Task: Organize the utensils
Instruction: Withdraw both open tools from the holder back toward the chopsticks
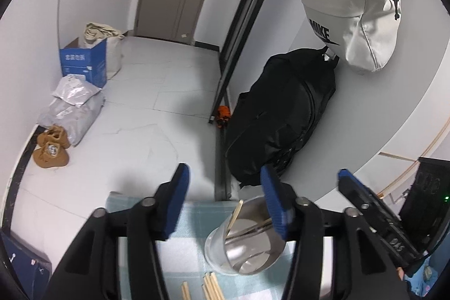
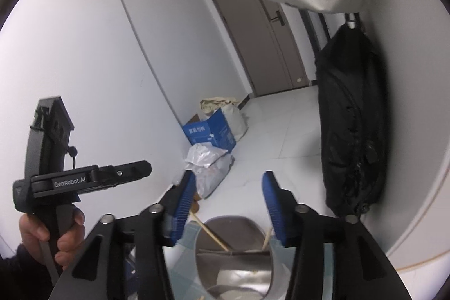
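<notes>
Left hand-held gripper [image 1: 225, 182]: blue pads parted about halfway, nothing between them, hovering over the worktop's far edge
Right hand-held gripper [image 2: 229, 187]: pads likewise parted, empty, poised above the cup
Metal cup [image 1: 247, 238]: shiny steel, standing on the pale checked cloth [image 1: 194, 218], just below the left gripper's right pad
Chopsticks in cup [image 2: 213, 235]: two wooden sticks lean against its inner wall
Loose chopsticks [image 1: 211, 286]: several lie on the cloth near the cup, towards the bottom edge
Person's hand [image 2: 47, 232]: wrapped round the left gripper's handle
Behind: black bag [image 1: 281, 114] against the wall, white bag [image 1: 351, 10] hanging above
</notes>
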Motion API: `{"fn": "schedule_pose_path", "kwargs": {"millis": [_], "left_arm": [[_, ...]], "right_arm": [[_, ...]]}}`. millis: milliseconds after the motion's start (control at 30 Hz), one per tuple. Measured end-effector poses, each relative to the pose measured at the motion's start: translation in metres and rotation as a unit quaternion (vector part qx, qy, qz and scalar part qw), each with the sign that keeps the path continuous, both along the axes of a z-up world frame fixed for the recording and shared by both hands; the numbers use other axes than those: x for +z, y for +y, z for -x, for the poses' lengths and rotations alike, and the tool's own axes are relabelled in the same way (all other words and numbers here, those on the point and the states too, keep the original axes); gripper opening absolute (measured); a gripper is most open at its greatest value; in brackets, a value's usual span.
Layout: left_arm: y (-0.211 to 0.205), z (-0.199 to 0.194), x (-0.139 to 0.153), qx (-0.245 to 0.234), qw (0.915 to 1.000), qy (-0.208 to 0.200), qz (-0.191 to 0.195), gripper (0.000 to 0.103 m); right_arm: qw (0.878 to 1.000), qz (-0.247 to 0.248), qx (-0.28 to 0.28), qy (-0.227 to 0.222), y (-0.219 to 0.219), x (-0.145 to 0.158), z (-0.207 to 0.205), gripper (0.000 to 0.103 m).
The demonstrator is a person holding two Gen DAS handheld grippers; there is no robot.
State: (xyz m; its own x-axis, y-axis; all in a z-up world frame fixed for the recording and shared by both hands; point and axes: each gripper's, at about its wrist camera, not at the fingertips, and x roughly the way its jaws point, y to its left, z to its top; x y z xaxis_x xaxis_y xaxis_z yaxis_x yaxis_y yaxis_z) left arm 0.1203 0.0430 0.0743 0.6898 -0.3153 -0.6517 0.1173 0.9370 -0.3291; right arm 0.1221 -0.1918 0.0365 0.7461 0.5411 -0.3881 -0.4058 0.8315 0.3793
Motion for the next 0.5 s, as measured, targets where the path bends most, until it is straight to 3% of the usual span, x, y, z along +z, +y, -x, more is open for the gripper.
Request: {"fn": "schedule_pose_path", "kwargs": {"millis": [267, 500], "left_arm": [[-0.007, 0.036, 0.010, 0.020, 0.9990, -0.020, -0.034, 0.058], [-0.011, 0.064, 0.019, 0.023, 0.9977, -0.035, -0.054, 0.059]], "right_arm": [[1.000, -0.002, -0.015, -0.005, -0.005, 0.011, 0.033, 0.069], [1.000, -0.008, -0.014, -0.025, -0.003, 0.024, 0.071, 0.090]]}}
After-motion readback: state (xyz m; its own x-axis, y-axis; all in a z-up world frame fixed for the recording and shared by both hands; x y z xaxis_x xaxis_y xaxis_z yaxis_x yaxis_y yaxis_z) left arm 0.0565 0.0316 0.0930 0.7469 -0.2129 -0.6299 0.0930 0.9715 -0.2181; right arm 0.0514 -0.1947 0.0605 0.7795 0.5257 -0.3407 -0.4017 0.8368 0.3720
